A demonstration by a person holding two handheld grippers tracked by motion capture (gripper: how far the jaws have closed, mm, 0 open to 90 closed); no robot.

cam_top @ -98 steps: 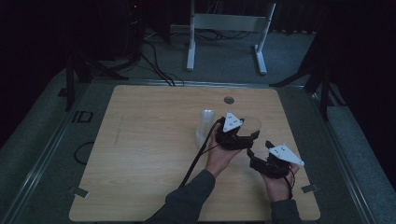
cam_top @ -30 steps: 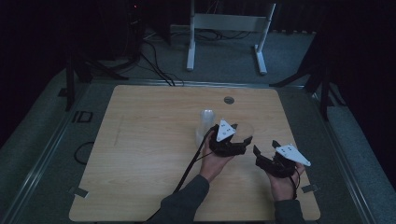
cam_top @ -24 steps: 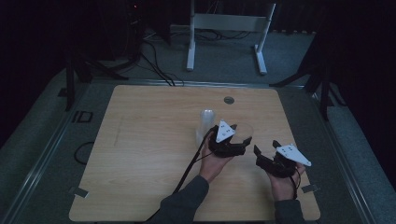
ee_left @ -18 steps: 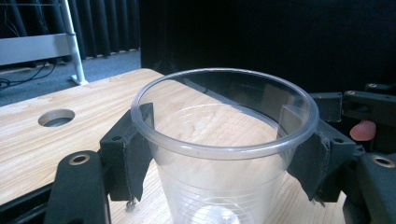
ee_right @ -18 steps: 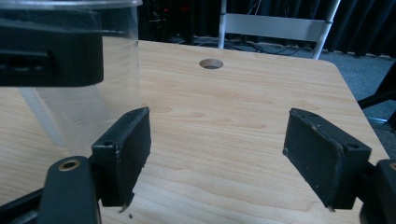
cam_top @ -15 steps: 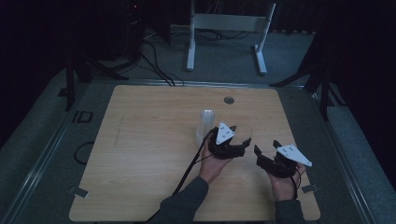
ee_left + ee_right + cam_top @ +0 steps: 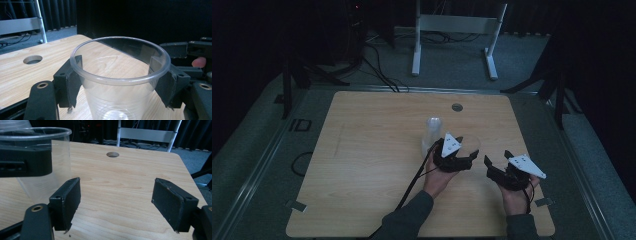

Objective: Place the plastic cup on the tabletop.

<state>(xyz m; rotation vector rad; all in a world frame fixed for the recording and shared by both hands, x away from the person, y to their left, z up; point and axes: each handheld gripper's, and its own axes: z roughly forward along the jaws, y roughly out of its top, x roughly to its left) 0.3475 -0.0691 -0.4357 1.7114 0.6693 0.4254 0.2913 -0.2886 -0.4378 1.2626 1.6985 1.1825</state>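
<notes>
My left gripper (image 7: 466, 151) is shut on a clear plastic cup (image 7: 472, 143) right of the table's middle. In the left gripper view both pads press on the cup (image 7: 117, 80) just under its rim, the left gripper (image 7: 119, 83) holding it upright. A second clear cup (image 7: 433, 130) stands on the table just left of that hand. My right gripper (image 7: 497, 158) sits open to the right of the held cup. In the right gripper view the right gripper (image 7: 117, 202) has bare wood between its jaws, and the held cup (image 7: 58, 170) is at the left, apart from them.
The wooden table (image 7: 362, 165) has a round hole (image 7: 457, 107) near its far edge. A white metal stand (image 7: 457, 24) is on the floor beyond it, with cables beside it. A black cable trails from the left gripper toward the near edge.
Since the oldest frame the left gripper has come slightly nearer the person with the cup in it. Over the last second nothing has visibly moved.
</notes>
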